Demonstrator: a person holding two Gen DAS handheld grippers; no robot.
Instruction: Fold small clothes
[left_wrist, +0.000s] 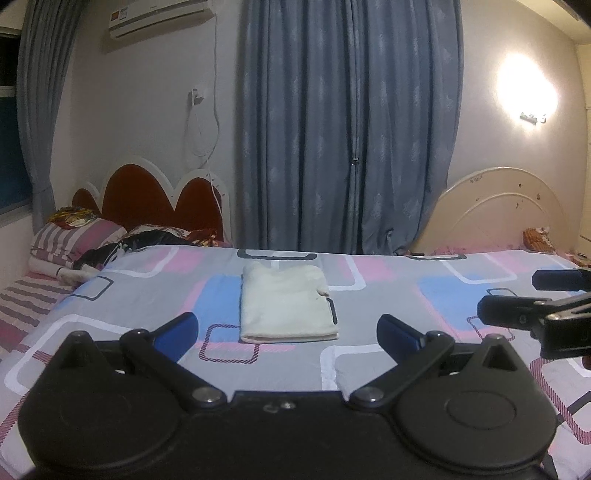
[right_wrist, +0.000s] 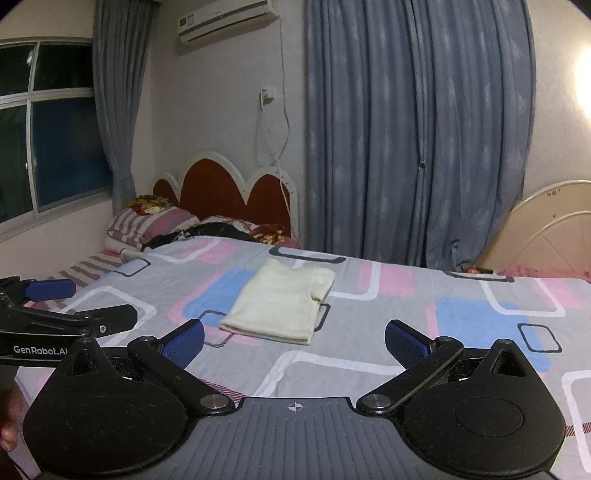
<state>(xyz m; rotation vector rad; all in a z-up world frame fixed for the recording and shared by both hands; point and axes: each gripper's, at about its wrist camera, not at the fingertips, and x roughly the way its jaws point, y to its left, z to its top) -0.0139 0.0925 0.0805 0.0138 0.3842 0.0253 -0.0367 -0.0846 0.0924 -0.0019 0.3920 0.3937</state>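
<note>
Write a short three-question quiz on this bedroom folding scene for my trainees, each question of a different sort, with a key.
1. True or false: the left gripper is shut on the cream garment.
2. Multiple choice: the garment lies on the bedspread A) spread out flat, B) folded into a neat rectangle, C) crumpled in a heap.
3. Fill in: both the left gripper and the right gripper hang ____ the garment without touching it.

Key: 1 false, it is open and empty; 2 B; 3 short of.

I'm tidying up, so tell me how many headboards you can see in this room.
2: a red headboard with white scalloped trim at far left behind the pillows, and a cream headboard at far right beside the curtain. None looks hidden.
</note>
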